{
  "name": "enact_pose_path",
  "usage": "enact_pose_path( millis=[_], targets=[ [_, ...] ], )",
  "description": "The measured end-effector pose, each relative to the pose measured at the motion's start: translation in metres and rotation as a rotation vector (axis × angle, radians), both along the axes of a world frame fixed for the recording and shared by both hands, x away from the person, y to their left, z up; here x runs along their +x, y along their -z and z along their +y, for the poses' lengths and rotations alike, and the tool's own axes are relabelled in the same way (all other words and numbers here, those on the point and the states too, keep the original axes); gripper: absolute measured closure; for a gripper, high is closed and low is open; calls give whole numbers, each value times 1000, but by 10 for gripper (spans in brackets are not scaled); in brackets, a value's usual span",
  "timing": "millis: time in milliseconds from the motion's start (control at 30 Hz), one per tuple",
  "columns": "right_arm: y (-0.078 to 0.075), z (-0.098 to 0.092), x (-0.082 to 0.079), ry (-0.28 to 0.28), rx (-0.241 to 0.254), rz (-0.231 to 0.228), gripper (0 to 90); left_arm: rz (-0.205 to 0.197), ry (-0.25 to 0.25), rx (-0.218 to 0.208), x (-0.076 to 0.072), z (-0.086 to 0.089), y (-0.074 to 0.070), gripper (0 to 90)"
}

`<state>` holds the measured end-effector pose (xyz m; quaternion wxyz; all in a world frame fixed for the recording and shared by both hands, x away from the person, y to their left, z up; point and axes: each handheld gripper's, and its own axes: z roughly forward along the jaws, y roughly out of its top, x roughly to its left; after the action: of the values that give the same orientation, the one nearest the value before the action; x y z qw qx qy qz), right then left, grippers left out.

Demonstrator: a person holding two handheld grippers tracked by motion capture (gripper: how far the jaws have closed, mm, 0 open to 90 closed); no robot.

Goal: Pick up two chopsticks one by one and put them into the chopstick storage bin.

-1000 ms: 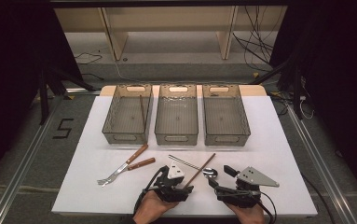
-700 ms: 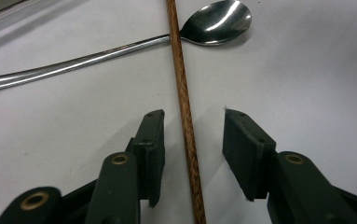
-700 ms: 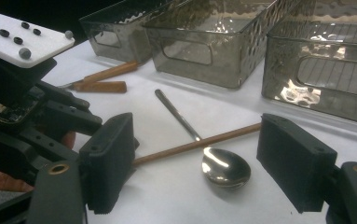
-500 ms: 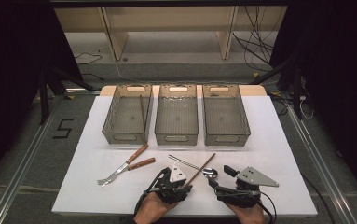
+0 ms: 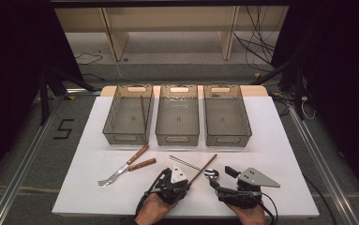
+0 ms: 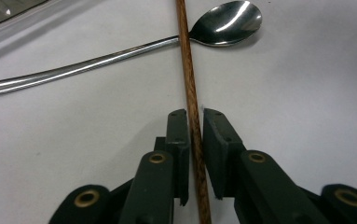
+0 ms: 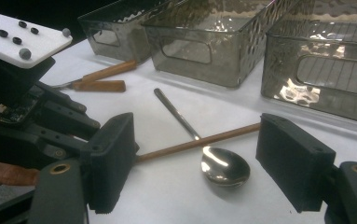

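A brown wooden chopstick (image 5: 204,167) lies slanted on the white table top, crossing the handle of a steel spoon (image 5: 211,174). My left gripper (image 5: 189,181) has just been closing and is now shut on the chopstick's near end. In the left gripper view the two black pads (image 6: 178,135) press the chopstick (image 6: 185,56) from both sides, with the spoon (image 6: 227,21) beyond. My right gripper (image 5: 220,178) rests just right of the spoon bowl. Its jaws (image 7: 203,161) stand wide open with nothing gripped, and the spoon (image 7: 225,165) and chopstick (image 7: 199,140) lie ahead of them.
Three clear bins stand in a row at the back: left (image 5: 123,138), middle (image 5: 177,138), right (image 5: 228,139). A second chopstick (image 5: 143,111) leans inside the left bin. A fork (image 5: 121,171) and a wooden-handled knife (image 5: 142,164) lie to the left of my grippers.
The left gripper's jaws have drawn together on the chopstick. Both hands and the cutlery stay where they were.
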<state>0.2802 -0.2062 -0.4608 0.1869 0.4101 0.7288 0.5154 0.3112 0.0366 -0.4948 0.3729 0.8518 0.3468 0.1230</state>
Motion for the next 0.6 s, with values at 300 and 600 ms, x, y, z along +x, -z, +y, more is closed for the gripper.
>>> enact_pose_path(
  millis=[300, 600],
  targets=[
    [0, 0, 0, 1, 1, 1, 287, 25, -13, -19, 3, 1, 0, 843],
    [0, -1, 0, 2, 4, 3, 288, 58, -5, -62, 7, 6, -1, 851]
  ],
)
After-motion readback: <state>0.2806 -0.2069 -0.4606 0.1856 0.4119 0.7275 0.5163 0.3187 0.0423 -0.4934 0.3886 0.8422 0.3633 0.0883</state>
